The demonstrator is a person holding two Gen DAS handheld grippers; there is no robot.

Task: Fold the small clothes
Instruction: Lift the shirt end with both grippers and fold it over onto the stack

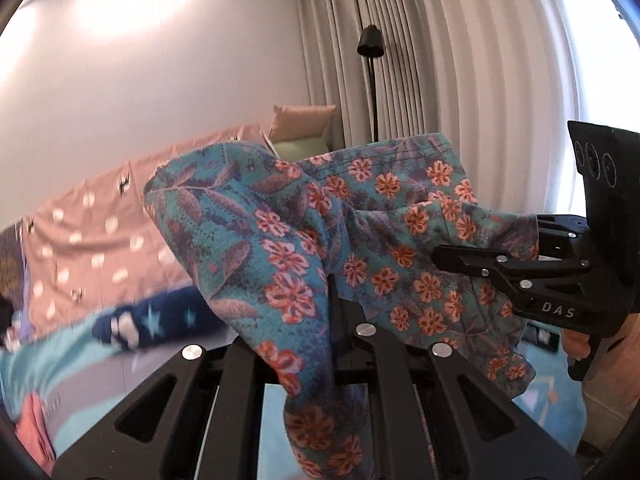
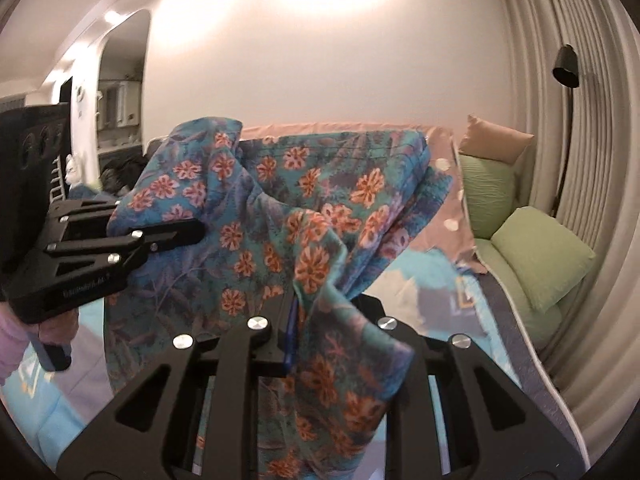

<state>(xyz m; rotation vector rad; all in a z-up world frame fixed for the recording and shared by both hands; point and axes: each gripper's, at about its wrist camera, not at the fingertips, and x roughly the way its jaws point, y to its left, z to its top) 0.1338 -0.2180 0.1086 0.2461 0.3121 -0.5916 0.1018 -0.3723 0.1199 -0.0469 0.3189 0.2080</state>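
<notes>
Two grippers shared one garment: the floral shorts (image 1: 288, 248) hung in the air between them, above the bed (image 2: 460, 292) and touching nothing else that could be seen. The left gripper (image 1: 334, 308) had its jaws clamped on a bunch of cloth at one end of what looked like the waistband, and the right gripper (image 2: 290, 312) had its jaws pinched on cloth at the other end. From the left wrist view the right gripper sat off to the right, pointing inward; from the right wrist view the left one sat off to the left, likewise pointing inward. So the long axis of the shorts ran roughly level from hand to hand, but slack and crumpled in the middle, the rest drooping below the jaws. Neither hand was nearer; each already held its corner. Judging by that sag, the next move probably called for drawing the hands apart to tauten the edge, then lowering it flat onto the bed.
</notes>
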